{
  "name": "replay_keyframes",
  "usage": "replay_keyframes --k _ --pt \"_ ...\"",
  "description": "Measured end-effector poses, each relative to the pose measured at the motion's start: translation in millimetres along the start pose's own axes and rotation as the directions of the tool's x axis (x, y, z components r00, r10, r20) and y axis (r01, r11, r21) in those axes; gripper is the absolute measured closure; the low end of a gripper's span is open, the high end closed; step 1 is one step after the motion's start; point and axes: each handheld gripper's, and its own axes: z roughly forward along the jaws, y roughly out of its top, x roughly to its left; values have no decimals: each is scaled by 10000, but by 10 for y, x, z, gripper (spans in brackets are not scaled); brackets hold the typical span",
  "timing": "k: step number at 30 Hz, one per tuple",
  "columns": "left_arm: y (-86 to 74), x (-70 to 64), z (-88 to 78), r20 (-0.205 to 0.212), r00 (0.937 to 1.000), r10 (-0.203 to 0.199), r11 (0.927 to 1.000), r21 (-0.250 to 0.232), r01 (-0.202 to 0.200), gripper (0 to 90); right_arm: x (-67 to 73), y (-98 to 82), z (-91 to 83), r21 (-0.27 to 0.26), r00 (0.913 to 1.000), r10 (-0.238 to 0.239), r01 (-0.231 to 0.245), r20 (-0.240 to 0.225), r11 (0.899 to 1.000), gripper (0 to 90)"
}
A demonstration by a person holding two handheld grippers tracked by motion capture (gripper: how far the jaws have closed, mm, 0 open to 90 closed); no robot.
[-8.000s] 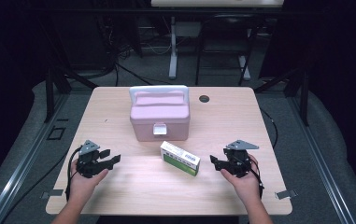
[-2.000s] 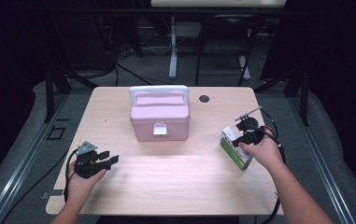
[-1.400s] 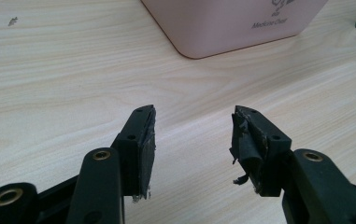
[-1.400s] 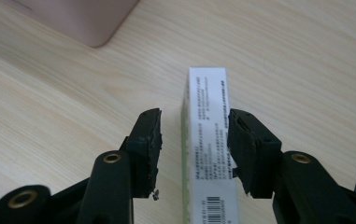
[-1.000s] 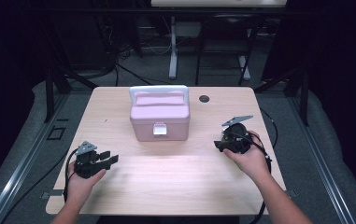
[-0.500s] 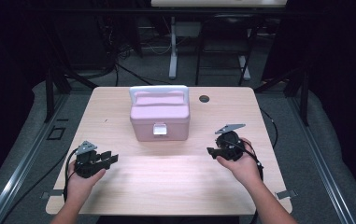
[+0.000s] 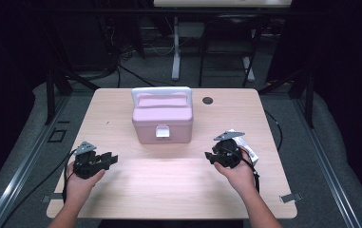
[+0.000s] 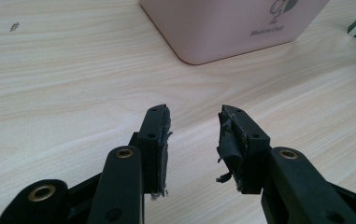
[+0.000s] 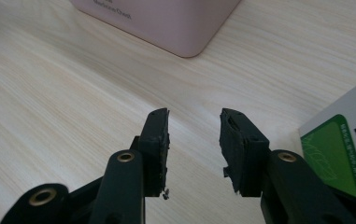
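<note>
The green-and-white carton [image 7: 248, 151] lies flat on the table [image 7: 169, 185] near its right edge, just behind my right gripper [image 7: 215, 157] and partly hidden under it; its long axis seems to run from near-right to far-left, slanting toward the pink case [image 7: 162, 117], though I cannot tell which end leads. In the right gripper view its printed card face [image 9: 339, 149] is smooth, white with a green rounded panel, and sits just right of my jaws without touching them. My right jaws have just been closing but stand partly apart over bare wood, with nothing between the worn black pads [image 9: 159, 140]. My left gripper [image 7: 103, 159] rests near the left front of the pale, fine-grained wooden top; its jaws have also been closing, partly apart and empty. The case is matte plastic with rounded corners, a white handle and a white latch.
</note>
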Motion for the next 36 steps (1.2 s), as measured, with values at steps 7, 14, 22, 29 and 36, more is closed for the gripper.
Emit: replay_keyframes --k 7,14,22,29,36 --pt "0 2 8 78 9999 73 9999 85 -74 631 16 -61 67 -204 9998 217 -217 21 9996 592" --pt "-1 8 0 -1 9999 170 9997 181 -170 669 14 -144 113 -298 9992 255 -247 294 9993 583" --pt "86 39 71 53 10000 53 9996 286 -55 738 -77 -133 180 -569 9962 868 -865 28 9946 685" --pt "269 9 190 220 9994 279 9994 187 -283 837 -72 -10 302 -602 9988 481 -476 79 9971 765" --pt "416 18 330 336 9993 155 9999 -53 -154 897 -62 86 435 -746 9992 342 -326 205 9967 809"
